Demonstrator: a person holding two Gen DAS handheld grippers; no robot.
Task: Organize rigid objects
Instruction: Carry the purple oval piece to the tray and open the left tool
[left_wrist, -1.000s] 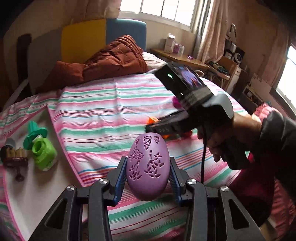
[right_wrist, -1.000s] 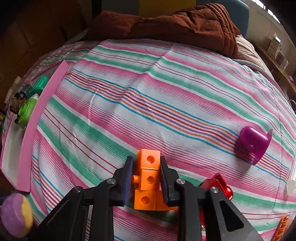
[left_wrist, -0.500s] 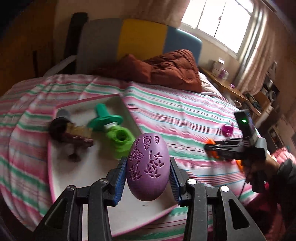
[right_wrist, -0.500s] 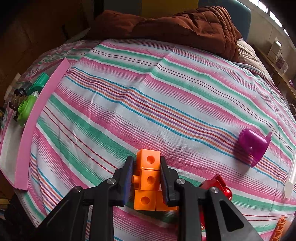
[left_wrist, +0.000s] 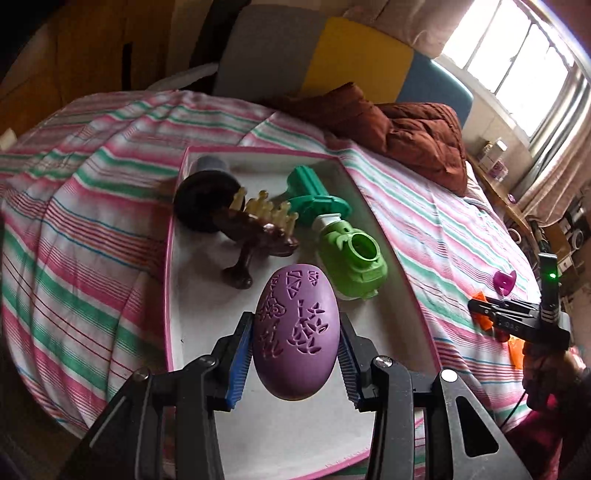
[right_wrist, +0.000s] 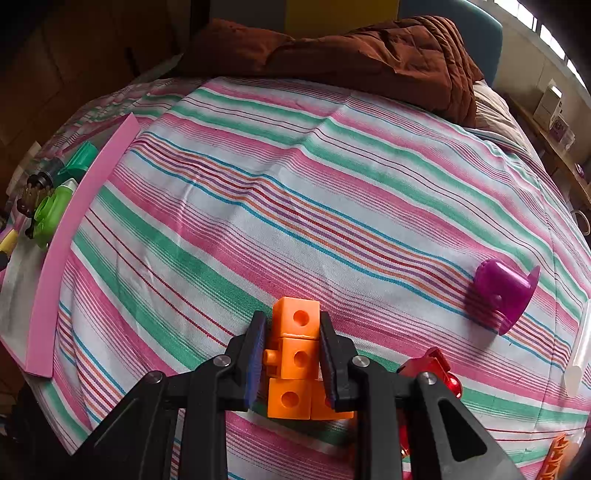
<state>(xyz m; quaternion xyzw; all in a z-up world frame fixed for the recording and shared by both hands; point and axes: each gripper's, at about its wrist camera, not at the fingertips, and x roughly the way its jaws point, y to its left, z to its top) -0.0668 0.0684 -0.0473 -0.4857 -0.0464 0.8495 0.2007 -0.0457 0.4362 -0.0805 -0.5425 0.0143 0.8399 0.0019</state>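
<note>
Left tool (left_wrist: 295, 347) is clamped on my purple egg (left_wrist: 295, 338), pads pressing both sides, holding it w/ its point up over the near half of the pink-rimmed tray (left_wrist: 384, 236). Far in the tray lie a green toy (left_wrist: 351, 258), a teal piece (left_wrist: 314, 195) and a brown comb-like thing (left_wrist: 255, 225), all close together. Right tool (right_wrist: 293, 354) is closed on a stack of orange cubes (right_wrist: 295, 354) resting on the striped bed (right_wrist: 295, 184). To its right: red piece (right_wrist: 432, 369) just beside, magenta spool (right_wrist: 498, 291) farther off.
</note>
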